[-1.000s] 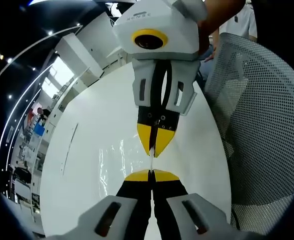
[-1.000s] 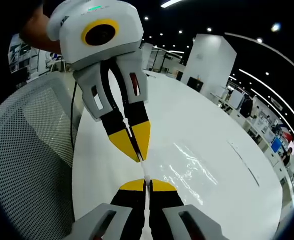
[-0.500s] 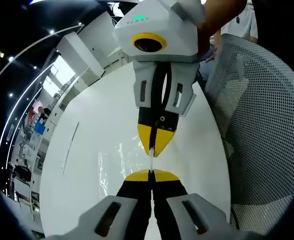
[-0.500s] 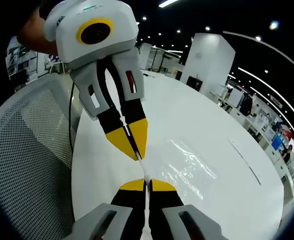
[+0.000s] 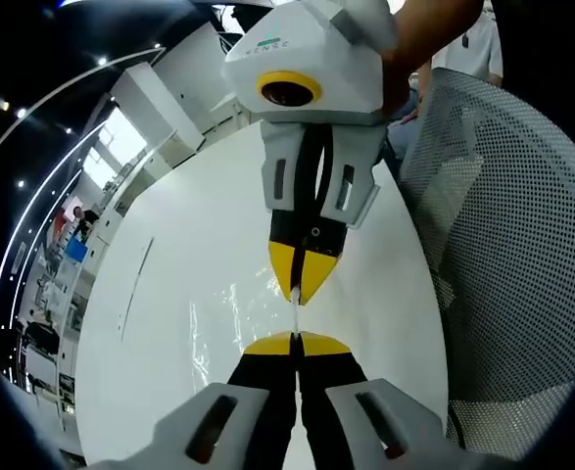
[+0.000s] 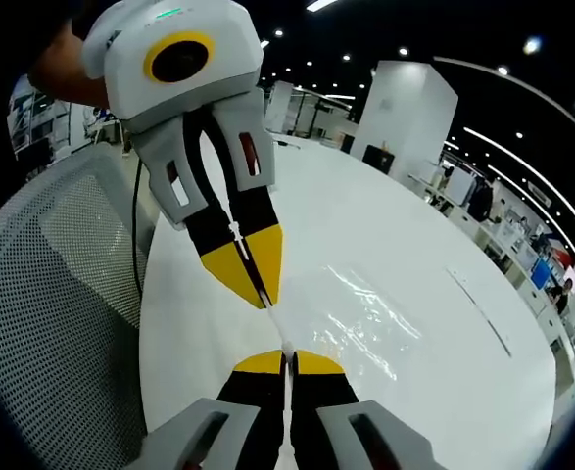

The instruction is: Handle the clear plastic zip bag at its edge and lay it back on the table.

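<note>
Gently now: lower both ends level, keeping the pinched edge taut, then release onto the white table. Left gripper, bottom centre, clamped on the clear zip bag; right gripper, bottom centre, likewise clamped. Bag glossy, crinkled, sagging mid-frame toward the tabletop.

Lettering on right gripper housing, left gripper view: small green print, too blurred to read.
Other readable text, labels, numbers: none legible.
</note>
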